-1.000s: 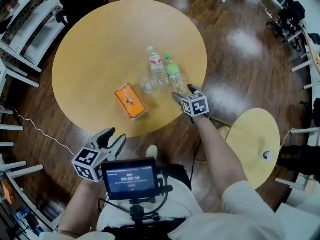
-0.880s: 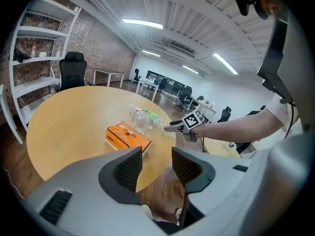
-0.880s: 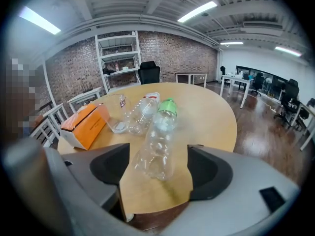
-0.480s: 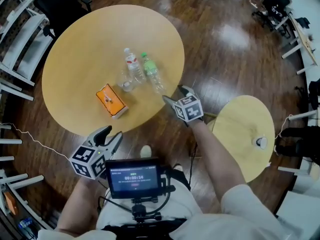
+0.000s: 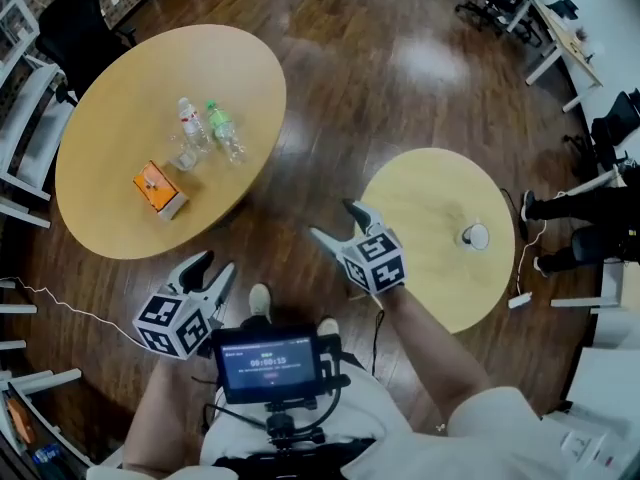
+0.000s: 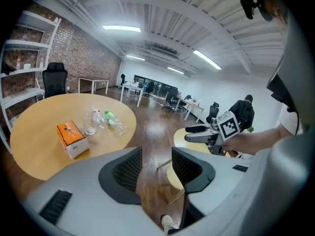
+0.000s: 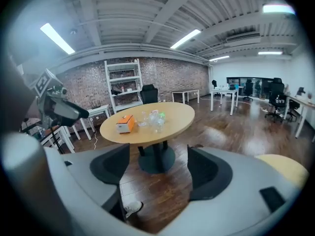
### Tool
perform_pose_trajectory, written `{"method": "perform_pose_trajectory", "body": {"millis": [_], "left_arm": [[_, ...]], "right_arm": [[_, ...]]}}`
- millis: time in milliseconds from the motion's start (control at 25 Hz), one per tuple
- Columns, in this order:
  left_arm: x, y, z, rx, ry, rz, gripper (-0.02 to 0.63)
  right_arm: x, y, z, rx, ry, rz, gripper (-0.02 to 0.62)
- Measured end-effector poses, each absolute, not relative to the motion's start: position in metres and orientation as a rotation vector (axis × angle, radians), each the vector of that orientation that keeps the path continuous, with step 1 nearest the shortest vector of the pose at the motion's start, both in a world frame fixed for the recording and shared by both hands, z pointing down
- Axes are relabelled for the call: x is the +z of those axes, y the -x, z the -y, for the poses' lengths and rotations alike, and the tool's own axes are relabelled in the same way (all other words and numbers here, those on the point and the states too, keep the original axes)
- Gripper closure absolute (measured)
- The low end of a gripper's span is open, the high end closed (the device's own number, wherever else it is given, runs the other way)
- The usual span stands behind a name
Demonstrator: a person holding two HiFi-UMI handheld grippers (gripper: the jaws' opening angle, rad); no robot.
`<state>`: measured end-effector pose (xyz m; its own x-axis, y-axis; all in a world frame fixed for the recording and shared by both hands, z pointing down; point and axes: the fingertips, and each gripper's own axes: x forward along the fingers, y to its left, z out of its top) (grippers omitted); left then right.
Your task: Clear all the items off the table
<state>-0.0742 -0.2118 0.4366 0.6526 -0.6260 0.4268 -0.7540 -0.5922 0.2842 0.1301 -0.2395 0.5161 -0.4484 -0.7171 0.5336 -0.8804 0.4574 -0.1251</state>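
Both tools are empty. The left gripper [image 5: 213,265] has its jaws narrowly apart with only floor [image 5: 330,98] showing between them. The right gripper [image 5: 335,222] has its jaws moderately apart, and nothing sits between them either. All items to be cleared are on the large round table [image 5: 110,218], grouped near the edge that faces the person: an orange box [image 5: 158,188], a clear bottle [image 5: 190,123], a green-capped bottle [image 5: 224,134] and a small glass [image 5: 183,157]. The bottles and the glass stand close together; the box lies just beside them, on the side nearer the left gripper. The governing relation is direction and reach. In the head view the group lies ahead and to the left of both grippers, well apart from each. The left gripper is the nearer one, close to the table edge with the box as its closest item. The right gripper hangs over open floor between this table and a small round table [image 5: 420,268], which carries one white object [image 5: 473,236]. The right gripper view shows the large table straight ahead along its jaw line; the left gripper view shows it off to the left of its jaws. The box's long axis runs diagonally, upper left to lower right in the head view. Whether the bottles stand or lie cannot be determined. The next move probably requires carrying both grippers forward and left, the left one turning toward the box.
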Motion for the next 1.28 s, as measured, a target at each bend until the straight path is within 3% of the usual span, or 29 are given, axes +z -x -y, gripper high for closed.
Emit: {"method": "perform_pose_trajectory", "body": {"millis": [560, 1000, 1280], "left_arm": [[0.435, -0.03, 0.078, 0.449, -2.612, 0.754, 0.411], [0.454, -0.026, -0.055, 0.447, -2.631, 0.509, 0.41], [0.458, -0.022, -0.105, 0.481, -2.618, 0.534, 0.411]], "right_arm": [[0.502, -0.32, -0.055, 0.657, -1.959, 1.881, 0.217], [0.465, -0.296, -0.257, 0.71, -2.203, 1.638, 0.218], [0.471, -0.294, -0.297, 0.728, -2.186, 1.678, 0.217]]}}
